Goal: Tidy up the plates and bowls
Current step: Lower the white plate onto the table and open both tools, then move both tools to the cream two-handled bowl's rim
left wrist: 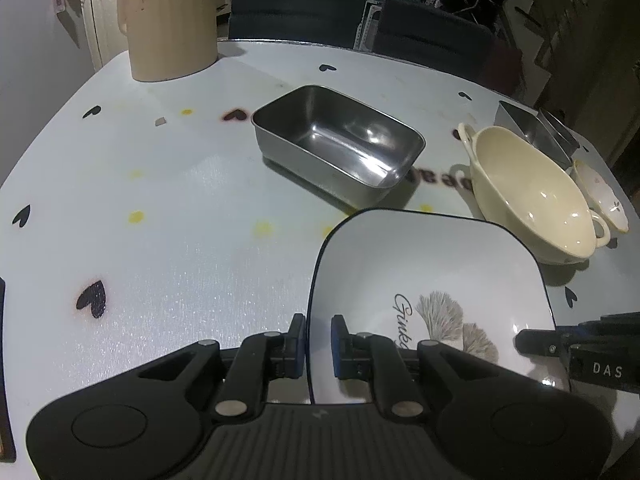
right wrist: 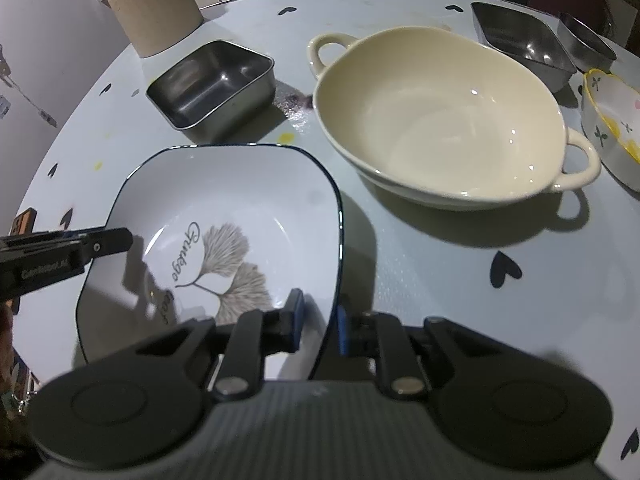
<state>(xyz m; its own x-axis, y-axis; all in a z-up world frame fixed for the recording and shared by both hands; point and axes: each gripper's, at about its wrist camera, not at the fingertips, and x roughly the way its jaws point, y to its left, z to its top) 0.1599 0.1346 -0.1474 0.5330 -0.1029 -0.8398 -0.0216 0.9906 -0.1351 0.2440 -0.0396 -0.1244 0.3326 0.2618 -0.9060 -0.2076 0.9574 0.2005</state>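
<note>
White porcelain edged in dark blue, a square plate (right wrist: 224, 208) printed with ginkgo leaves is gripped from both sides on a heart-patterned table (left wrist: 168, 264). Its left rim is straddled by the left gripper (left wrist: 319, 344), one pad outside the rim and one inside, the gap narrow around the wall. The right rim is straddled the same way by the right gripper (right wrist: 319, 322); whether either pair of pads is pressing the porcelain cannot be told. The plate is seen at the near edge of the table, whether resting or lifted cannot be told. Just beyond it to the right, a cream bowl (right wrist: 440, 120) with two loop handles is set, and beside that a small flowered dish (right wrist: 612, 120). A steel tray (left wrist: 340, 140) is placed behind the plate, with two more steel tins (right wrist: 520, 36) at the far right. A beige jug (left wrist: 170, 28) is stood at the far left corner.
</note>
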